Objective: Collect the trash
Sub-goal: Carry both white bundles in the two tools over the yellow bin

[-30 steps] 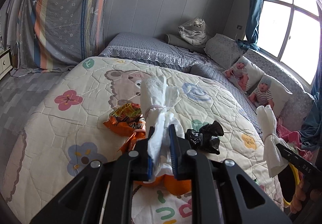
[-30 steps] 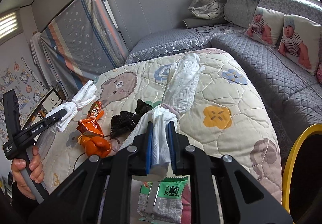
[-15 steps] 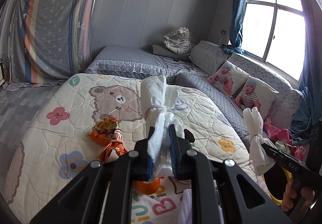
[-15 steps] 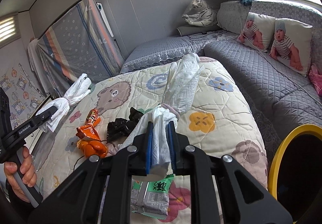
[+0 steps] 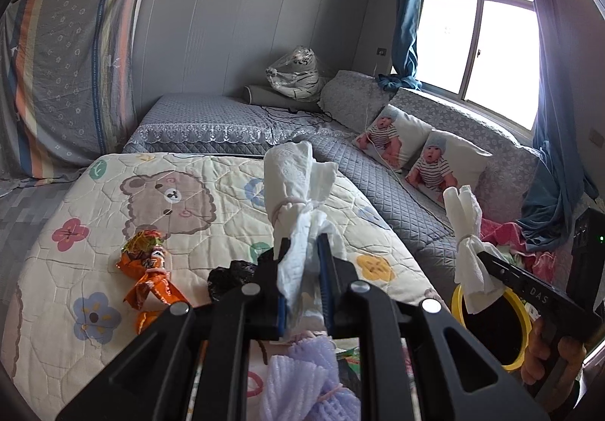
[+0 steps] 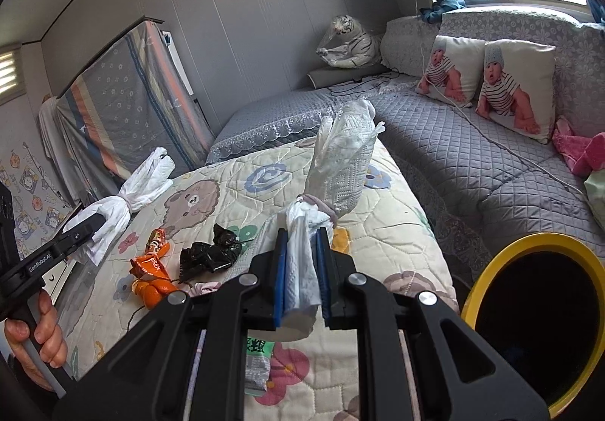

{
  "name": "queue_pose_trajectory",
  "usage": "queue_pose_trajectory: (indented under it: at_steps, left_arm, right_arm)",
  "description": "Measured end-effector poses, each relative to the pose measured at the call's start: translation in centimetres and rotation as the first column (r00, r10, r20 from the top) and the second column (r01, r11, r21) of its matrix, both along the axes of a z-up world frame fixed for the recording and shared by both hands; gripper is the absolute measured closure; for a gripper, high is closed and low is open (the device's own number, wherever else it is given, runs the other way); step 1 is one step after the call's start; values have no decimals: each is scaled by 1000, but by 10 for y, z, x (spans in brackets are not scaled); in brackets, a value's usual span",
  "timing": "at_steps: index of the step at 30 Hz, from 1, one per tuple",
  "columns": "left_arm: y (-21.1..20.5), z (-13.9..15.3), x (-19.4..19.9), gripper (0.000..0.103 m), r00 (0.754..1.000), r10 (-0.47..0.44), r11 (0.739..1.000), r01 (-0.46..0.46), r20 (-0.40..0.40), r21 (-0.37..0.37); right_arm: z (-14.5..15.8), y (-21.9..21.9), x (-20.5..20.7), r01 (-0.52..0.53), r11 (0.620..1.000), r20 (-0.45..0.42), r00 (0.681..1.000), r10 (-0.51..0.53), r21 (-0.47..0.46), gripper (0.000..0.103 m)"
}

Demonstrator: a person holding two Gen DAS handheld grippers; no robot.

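Observation:
My left gripper (image 5: 302,251) is shut on a white tissue bundle (image 5: 295,194) tied with a band, held above the quilt. My right gripper (image 6: 300,243) is shut on a second white tissue bundle (image 6: 340,164), close to the yellow-rimmed black bin (image 6: 537,322) at the bed's right edge. The bin also shows in the left wrist view (image 5: 491,330). On the quilt lie orange snack wrappers (image 6: 149,270), a crumpled black bag (image 6: 210,254) and a green packet (image 6: 257,364). A purple knitted bundle (image 5: 302,379) lies under my left gripper.
The cartoon quilt (image 5: 113,213) covers the bed. A grey quilted sofa bed (image 6: 472,164) with baby-print pillows (image 6: 487,77) runs along the right. Pink cloth (image 6: 582,152) lies at its end. A window with blue curtains (image 5: 408,5) is behind.
Both grippers have drawn back and turned right with their tissue bundles. The yellow bin has come more fully into both views. The purple bundle now shows under the left gripper.

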State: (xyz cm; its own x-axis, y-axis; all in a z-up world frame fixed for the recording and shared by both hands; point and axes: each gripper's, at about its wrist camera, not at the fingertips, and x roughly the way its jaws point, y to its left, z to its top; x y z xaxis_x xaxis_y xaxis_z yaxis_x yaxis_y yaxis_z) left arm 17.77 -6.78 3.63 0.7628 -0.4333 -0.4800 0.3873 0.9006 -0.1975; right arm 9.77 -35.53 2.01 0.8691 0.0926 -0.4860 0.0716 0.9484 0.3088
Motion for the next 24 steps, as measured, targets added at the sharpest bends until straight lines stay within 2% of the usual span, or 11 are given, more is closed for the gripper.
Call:
queue_pose_trajectory:
  at_steps: [12,24]
  left_arm:
    - [-90,5,-9,90,985,-171,985,171,-3,33]
    - [-201,-4,-31,90,922,-387,917,387,-23,91]
  right_arm:
    - [-8,-64,-30,135,991,-9,991,-135,7,89]
    - [-29,-141,-75,321,947,-44,946,-320,10,89]
